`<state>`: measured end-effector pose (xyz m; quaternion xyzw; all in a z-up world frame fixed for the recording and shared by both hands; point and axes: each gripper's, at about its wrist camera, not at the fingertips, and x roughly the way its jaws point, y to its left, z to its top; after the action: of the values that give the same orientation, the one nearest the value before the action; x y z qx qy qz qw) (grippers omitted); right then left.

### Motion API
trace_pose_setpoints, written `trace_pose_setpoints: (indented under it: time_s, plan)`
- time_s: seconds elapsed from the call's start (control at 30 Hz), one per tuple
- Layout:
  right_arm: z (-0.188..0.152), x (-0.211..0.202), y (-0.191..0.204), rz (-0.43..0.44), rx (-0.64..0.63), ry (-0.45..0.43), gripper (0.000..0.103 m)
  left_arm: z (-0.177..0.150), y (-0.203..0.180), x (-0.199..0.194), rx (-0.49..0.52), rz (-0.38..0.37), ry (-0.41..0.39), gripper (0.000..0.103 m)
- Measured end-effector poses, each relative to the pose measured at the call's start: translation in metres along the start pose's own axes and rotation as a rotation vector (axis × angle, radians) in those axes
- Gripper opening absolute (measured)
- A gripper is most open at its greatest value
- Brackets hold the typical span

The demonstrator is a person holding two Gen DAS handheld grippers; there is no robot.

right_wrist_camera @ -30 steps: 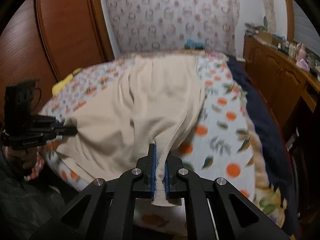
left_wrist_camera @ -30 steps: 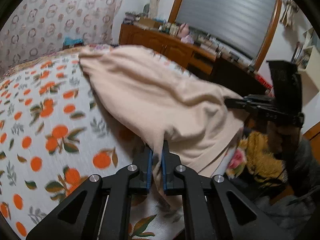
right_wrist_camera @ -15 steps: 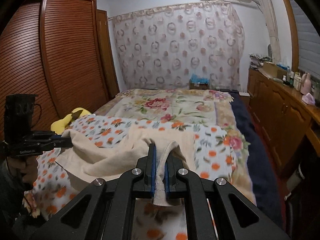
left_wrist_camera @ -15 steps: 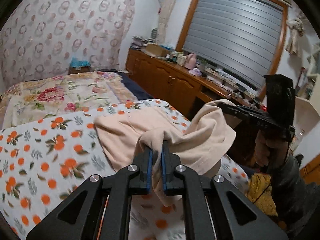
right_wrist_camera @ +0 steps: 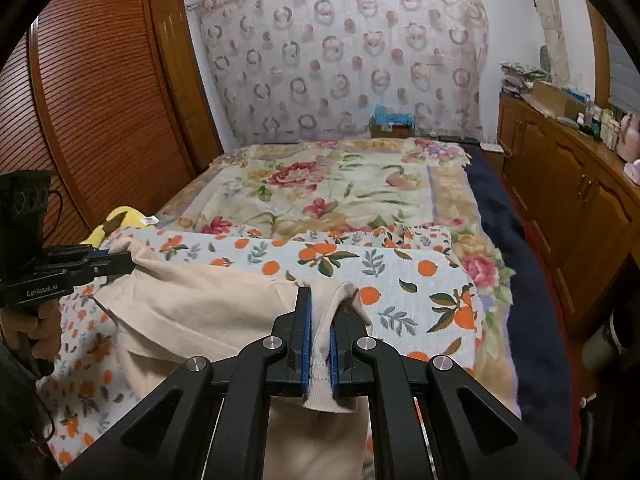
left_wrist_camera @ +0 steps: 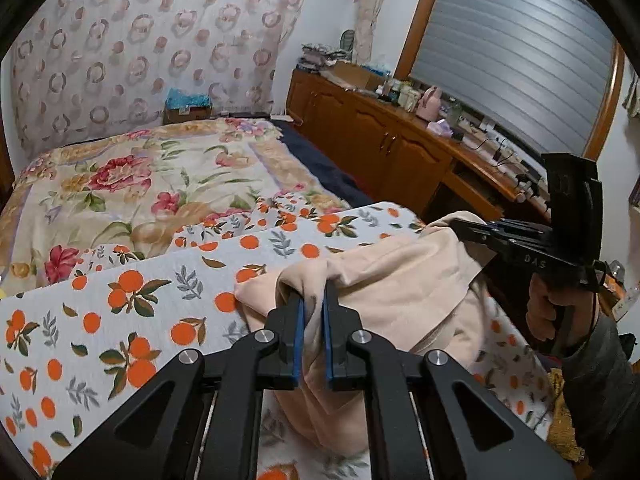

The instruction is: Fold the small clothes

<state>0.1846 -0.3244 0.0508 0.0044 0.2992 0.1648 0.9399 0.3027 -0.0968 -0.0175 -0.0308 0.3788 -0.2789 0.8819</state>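
Beige garment (left_wrist_camera: 400,292) hangs between both tools above the orange-print sheet (left_wrist_camera: 120,300) on the bed: left tool (left_wrist_camera: 313,308) and right tool (right_wrist_camera: 320,320) each grasp one edge.

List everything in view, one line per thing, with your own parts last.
beige garment: one, beige, draped over the near bed edge, pinched at two corners.
orange-print sheet: one, white with oranges, on the near part of the bed.
floral blanket: one, cream with red flowers, on the far part of the bed.
yellow item: one, yellow, at the bed's left edge.
wardrobe: one, brown wood, left of the bed.
sideboard: one, brown wood, cluttered top, under the window.
curtain: one, pink ring pattern, behind the bed.
left hand-held gripper: one, black with blue pads, shut on the garment.
right hand-held gripper: one, black with blue pads, shut on the garment.
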Motion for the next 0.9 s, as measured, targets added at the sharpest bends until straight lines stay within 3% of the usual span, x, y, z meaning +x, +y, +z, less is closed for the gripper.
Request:
trace_pose_setpoints:
  time_s: [0.2,0.23,0.27,0.37,0.43,0.53,0.7,0.83,0.9]
  plan:
    - [0.009,0.0,0.002,0.006,-0.029,-0.015,0.01,-0.005,0.007,0.004,0.011,0.0,0.027,0.013]
    - [0.008,-0.003,0.003,0.001,-0.038,-0.021,0.017,-0.007,0.006,0.001,0.023,0.0,0.025,0.02]
    - [0.008,-0.007,0.003,-0.016,-0.049,-0.025,0.027,-0.008,0.006,-0.001,0.038,0.011,0.022,0.034]
    - [0.002,-0.02,0.003,-0.067,-0.083,-0.052,0.044,-0.013,0.007,-0.011,0.077,0.054,-0.002,0.063]
    - [-0.003,-0.028,-0.001,-0.074,-0.086,-0.062,0.053,-0.018,0.011,-0.015,0.083,0.051,0.001,0.073]
    - [-0.013,-0.035,-0.003,-0.071,-0.091,-0.04,0.058,-0.029,0.015,-0.021,0.088,0.052,0.012,0.077]
    - [-0.028,-0.004,-0.005,-0.026,-0.093,0.114,0.06,-0.037,0.011,-0.001,0.113,0.007,0.102,0.077]
    - [-0.019,0.013,-0.007,0.024,-0.069,0.123,0.06,-0.03,0.001,0.018,0.14,-0.007,0.123,0.077]
    - [-0.007,0.019,-0.009,0.054,-0.06,0.11,0.051,-0.022,0.0,0.025,0.139,-0.004,0.117,0.077]
